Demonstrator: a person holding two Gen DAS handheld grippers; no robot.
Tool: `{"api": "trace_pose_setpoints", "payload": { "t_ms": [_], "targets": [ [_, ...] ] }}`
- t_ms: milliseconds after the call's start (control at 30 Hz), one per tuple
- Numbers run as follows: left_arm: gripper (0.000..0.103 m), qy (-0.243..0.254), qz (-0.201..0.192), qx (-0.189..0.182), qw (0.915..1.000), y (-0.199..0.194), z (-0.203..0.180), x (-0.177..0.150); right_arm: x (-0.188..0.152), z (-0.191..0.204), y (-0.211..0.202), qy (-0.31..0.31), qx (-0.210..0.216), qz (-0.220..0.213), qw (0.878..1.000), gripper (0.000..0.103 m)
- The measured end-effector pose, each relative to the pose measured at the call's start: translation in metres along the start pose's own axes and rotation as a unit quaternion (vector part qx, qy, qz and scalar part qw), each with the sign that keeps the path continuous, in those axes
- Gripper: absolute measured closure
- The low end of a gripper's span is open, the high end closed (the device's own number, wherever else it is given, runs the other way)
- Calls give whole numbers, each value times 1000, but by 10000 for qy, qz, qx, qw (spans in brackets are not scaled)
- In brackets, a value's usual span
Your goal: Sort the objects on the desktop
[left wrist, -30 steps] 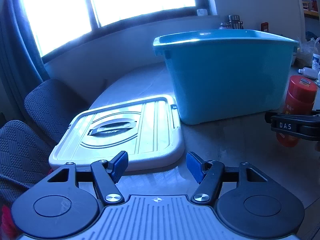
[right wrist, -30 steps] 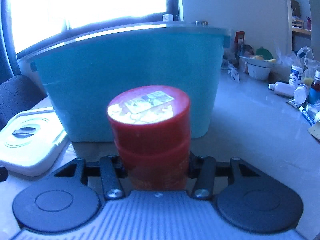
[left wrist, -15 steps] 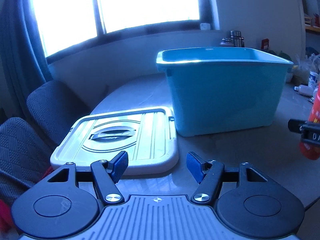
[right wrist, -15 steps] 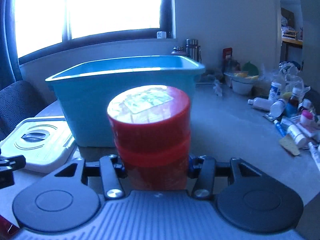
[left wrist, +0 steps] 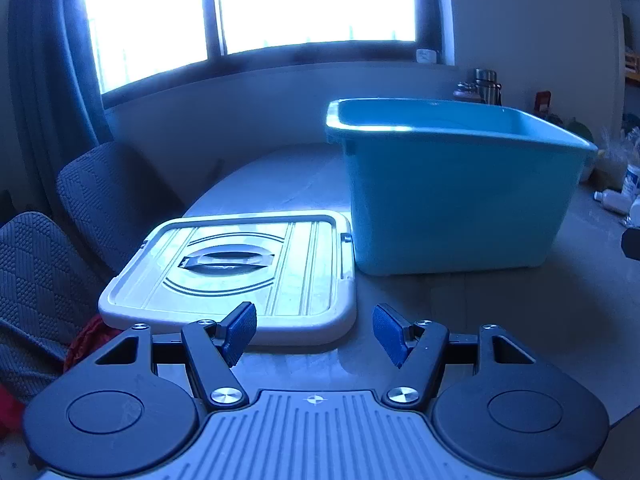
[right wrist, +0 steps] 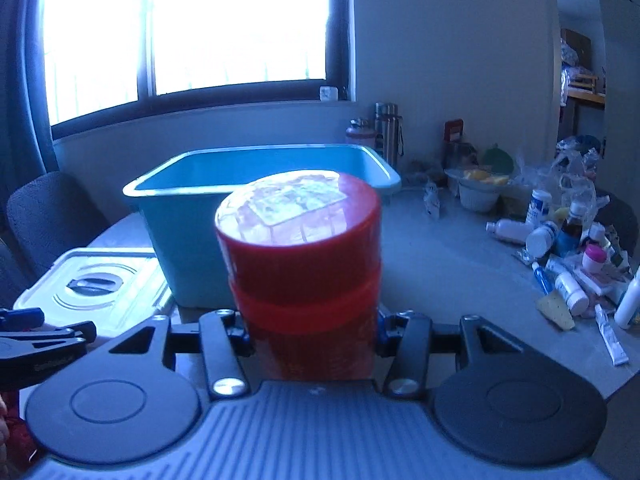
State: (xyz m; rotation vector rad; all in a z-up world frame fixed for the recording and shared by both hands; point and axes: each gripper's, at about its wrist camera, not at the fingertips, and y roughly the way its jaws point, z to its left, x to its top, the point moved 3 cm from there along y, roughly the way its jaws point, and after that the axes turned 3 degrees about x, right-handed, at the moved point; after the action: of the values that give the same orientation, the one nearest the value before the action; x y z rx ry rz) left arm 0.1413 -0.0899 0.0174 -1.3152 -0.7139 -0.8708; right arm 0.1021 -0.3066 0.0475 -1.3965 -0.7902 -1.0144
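A bright window is glaring behind a smooth, pale table (left wrist: 500, 312) with a rounded far end. On it a blue plastic tub (left wrist: 452, 200) is standing open, its walls glossy and its rim rolled. Just beside it a white rectangular lid (left wrist: 240, 272) is lying flat, ribbed, with an oval recessed handle. Two chairs (left wrist: 100, 196) in coarse woven fabric are sitting at the table's left edge. The left gripper (left wrist: 314, 332) is hovering over the near table with its ridged blue pads spread and nothing between them. The right gripper (right wrist: 312, 334) is pinching a red cylindrical jar (right wrist: 304, 264) with a flat labelled cap, upright, in front of the tub; its print is too washed out to read. Small bottles and tubes (right wrist: 568, 256) are cluttering the table's right side.
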Motion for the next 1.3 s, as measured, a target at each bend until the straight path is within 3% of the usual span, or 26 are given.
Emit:
{"api": "trace_pose_setpoints", "payload": {
  "t_ms": [267,633,933,1300],
  "targets": [
    [36,34,-99,180,9998,3,4,11,25,2,1,-103,146,-188,9997,52],
    [36,-142,143,200,9996,23,19,27,67,14,32,-385,330,-253,9984,52],
    [36,-556,326,369,9972,51,28,50,106,27,72,-648,436,-394,9962,52],
    [36,-409,338,442,9976,80,27,74,137,35,137,-635,387,-286,9968,52]
  ]
}}
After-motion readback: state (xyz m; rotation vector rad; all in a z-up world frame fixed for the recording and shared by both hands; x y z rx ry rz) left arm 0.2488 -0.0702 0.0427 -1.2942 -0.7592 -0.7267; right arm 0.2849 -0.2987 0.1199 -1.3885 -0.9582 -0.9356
